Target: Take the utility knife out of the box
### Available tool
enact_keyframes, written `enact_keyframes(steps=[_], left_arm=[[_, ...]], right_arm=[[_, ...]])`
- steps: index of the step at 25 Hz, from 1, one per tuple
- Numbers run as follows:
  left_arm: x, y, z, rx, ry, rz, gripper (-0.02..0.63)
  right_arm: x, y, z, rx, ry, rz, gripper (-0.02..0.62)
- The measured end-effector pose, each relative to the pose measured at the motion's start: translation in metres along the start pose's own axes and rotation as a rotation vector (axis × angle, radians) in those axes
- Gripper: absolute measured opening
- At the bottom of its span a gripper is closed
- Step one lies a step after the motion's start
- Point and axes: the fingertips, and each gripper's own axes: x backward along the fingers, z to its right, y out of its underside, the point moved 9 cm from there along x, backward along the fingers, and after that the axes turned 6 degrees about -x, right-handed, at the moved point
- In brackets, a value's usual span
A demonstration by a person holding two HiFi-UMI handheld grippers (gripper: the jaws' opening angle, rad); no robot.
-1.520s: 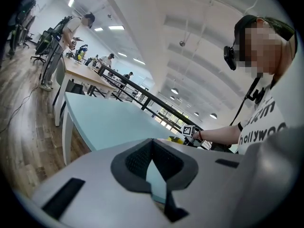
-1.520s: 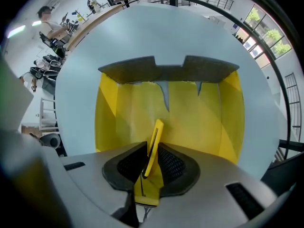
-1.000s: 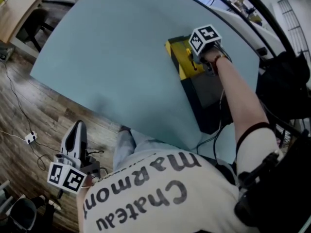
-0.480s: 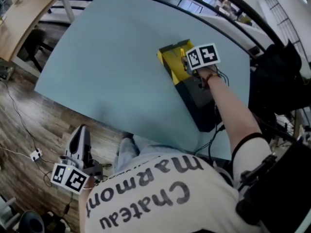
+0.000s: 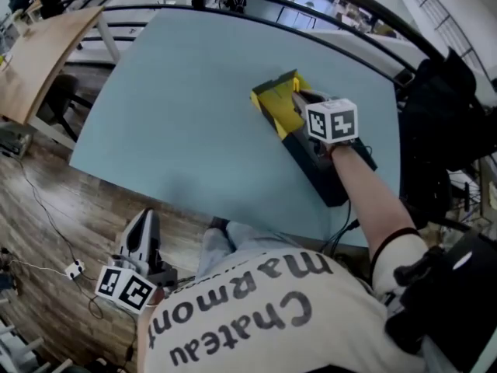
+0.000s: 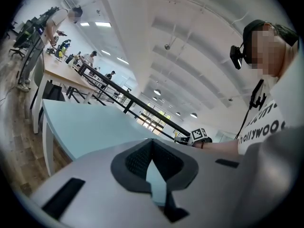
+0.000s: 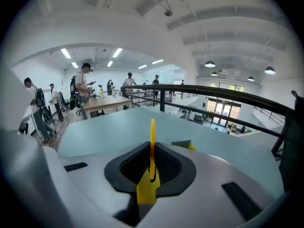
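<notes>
Here, the right gripper [image 7: 151, 167] jaws pinch the yellow utility knife [image 7: 152, 139] above the box [image 5: 332, 183] at two o'clock; the left gripper [image 6: 153, 161] jaws are pressed together.

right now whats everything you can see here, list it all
table: one, pale blue-green, middle of the head view
box: one, black with a yellow end, on the table's right part
utility knife: one, yellow, upright between the right gripper's jaws
wooden desk: one, light brown, beyond the table's left edge
railing: one, black, behind the table
floor: wood planks, cables lying on it
right gripper: grey, shut on the utility knife, above the box
left gripper: grey, shut with nothing in it, low at the person's side, off the table
</notes>
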Motion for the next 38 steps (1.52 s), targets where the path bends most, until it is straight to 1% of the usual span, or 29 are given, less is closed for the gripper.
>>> enact_keyframes(steps=[1,2,3,4,5,6,9,12,15,19,22,24,27,30,33,36,38], left_arm=[[-0.001,-0.001,0.0,-0.014,0.016,-0.008,0.002],[-0.001,-0.001,0.0,-0.028,0.03,-0.019,0.002],[-0.002,0.0,0.0,-0.041,0.04,-0.03,0.002],[-0.002,0.0,-0.001,-0.048,0.047,-0.039,0.002],[-0.003,-0.001,-0.002,-0.049,0.051,-0.044,0.002],[-0.003,-0.002,-0.003,-0.044,0.057,-0.046,0.002],[-0.007,-0.005,-0.005,-0.037,0.091,-0.054,0.003],[-0.014,-0.006,-0.003,-0.056,0.145,-0.078,0.002],[-0.02,-0.006,0.003,-0.079,0.202,-0.108,0.002],[-0.031,0.005,0.027,-0.098,0.278,-0.153,0.002],[-0.045,0.004,0.031,-0.116,0.334,-0.188,0.003],[-0.053,0.0,0.033,-0.121,0.362,-0.194,0.002],[-0.057,0.004,0.054,-0.143,0.405,-0.208,0.003],[-0.058,0.012,0.075,-0.158,0.429,-0.225,0.002],[-0.057,0.02,0.092,-0.164,0.439,-0.234,0.002],[-0.052,0.032,0.114,-0.172,0.434,-0.242,0.002],[-0.048,0.043,0.13,-0.159,0.423,-0.242,0.002]], right_arm=[[0.009,-0.002,-0.002,-0.067,-0.012,0.032,0.052],[0.019,-0.004,-0.005,-0.162,-0.046,0.066,0.052],[0.029,-0.006,-0.011,-0.262,-0.1,0.104,0.052],[0.04,-0.009,-0.019,-0.34,-0.16,0.146,0.052],[0.051,-0.013,-0.029,-0.384,-0.209,0.185,0.052],[0.063,-0.015,-0.039,-0.398,-0.241,0.218,0.052],[0.096,-0.009,-0.063,-0.395,-0.268,0.295,0.052],[0.114,0.012,-0.076,-0.407,-0.26,0.32,0.052],[0.137,0.034,-0.078,-0.414,-0.22,0.321,0.052],[0.186,0.064,-0.055,-0.454,-0.134,0.355,0.052],[0.208,0.078,-0.047,-0.506,-0.074,0.373,0.052],[0.222,0.085,-0.045,-0.53,-0.037,0.385,0.052],[0.25,0.1,-0.036,-0.542,-0.003,0.422,0.052],[0.271,0.111,-0.027,-0.549,-0.003,0.446,0.052],[0.288,0.121,-0.021,-0.54,0.009,0.447,0.052],[0.309,0.136,-0.011,-0.538,0.002,0.442,0.052],[0.326,0.149,-0.004,-0.523,-0.006,0.431,0.052]])
